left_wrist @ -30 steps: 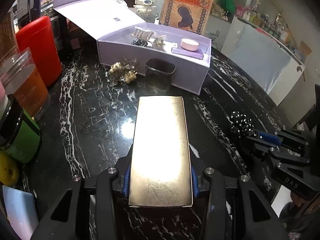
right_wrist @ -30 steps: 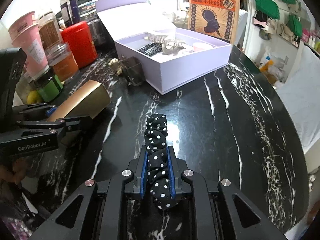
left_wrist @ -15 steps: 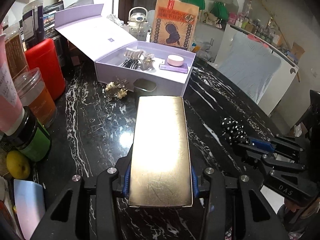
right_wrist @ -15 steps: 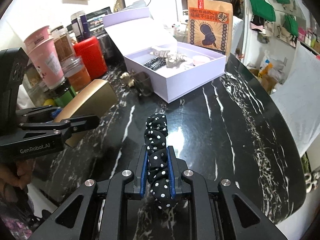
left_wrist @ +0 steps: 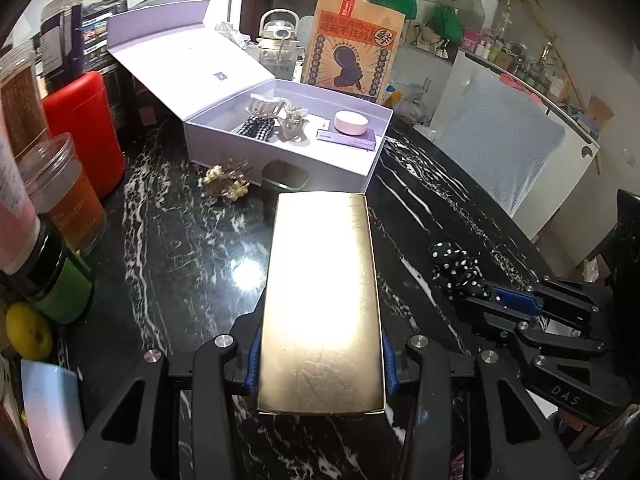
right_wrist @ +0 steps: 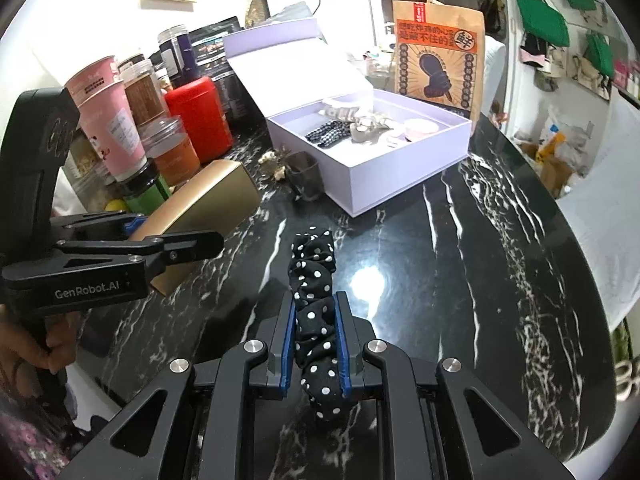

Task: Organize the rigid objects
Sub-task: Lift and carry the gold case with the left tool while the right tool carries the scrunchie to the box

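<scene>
The black white-veined marble tabletop (right_wrist: 460,280) carries, at about twelve o'clock, an open lilac cardboard box (left_wrist: 288,152) with hair clips and a pink round tin inside, too small to make out well; behind it stands a brown paper bag (right_wrist: 438,52) with Chinese print I cannot read. The left gripper (left_wrist: 322,364), marked "GenRobot.AI", is clamped on a flat gold metal case (left_wrist: 322,300) whose near end hides its fingertips. The right gripper (right_wrist: 316,340), marked "DAS", is pinched tight on a black white-dotted fabric scrunchie (right_wrist: 314,280), held above the tabletop at six o'clock.
</scene>
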`<state>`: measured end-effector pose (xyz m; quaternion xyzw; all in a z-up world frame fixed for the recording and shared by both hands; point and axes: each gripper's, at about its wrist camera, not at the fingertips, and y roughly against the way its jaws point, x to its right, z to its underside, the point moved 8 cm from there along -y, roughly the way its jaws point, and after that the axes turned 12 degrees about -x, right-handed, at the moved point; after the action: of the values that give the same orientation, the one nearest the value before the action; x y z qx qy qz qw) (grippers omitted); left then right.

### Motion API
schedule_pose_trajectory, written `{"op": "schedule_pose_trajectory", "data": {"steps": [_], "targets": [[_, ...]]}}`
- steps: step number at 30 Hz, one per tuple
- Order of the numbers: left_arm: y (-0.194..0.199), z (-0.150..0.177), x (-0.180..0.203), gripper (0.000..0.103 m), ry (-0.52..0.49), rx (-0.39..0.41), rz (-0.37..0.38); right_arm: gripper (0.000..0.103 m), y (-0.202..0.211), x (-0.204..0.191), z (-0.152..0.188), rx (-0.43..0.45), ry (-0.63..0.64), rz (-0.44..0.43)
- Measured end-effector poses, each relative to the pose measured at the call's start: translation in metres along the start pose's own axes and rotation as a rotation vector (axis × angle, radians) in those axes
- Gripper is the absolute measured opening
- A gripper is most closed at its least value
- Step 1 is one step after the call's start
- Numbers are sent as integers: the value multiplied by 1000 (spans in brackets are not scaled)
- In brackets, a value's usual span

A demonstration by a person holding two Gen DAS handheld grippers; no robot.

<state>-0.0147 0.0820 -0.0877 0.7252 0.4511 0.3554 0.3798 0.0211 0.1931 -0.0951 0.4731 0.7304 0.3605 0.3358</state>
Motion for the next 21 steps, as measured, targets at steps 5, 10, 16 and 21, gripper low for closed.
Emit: {"op": "schedule_pose_trajectory", "data": {"steps": [5,10,16,21], "targets": [[-4,-17,0,44,-13,1,10,17,-7,6,-11,-6,-15,-17],[-5,-37,0,44,-29,13,8,17,-11,12,-27,-8,-21,-16],[-7,-65,0,44,-31,41,13,17,-10,23,-50,7,-25,-26],[-9,-88,-2,44,-35,62,-4,17,-9,35,-73,30,-29,-21]]}}
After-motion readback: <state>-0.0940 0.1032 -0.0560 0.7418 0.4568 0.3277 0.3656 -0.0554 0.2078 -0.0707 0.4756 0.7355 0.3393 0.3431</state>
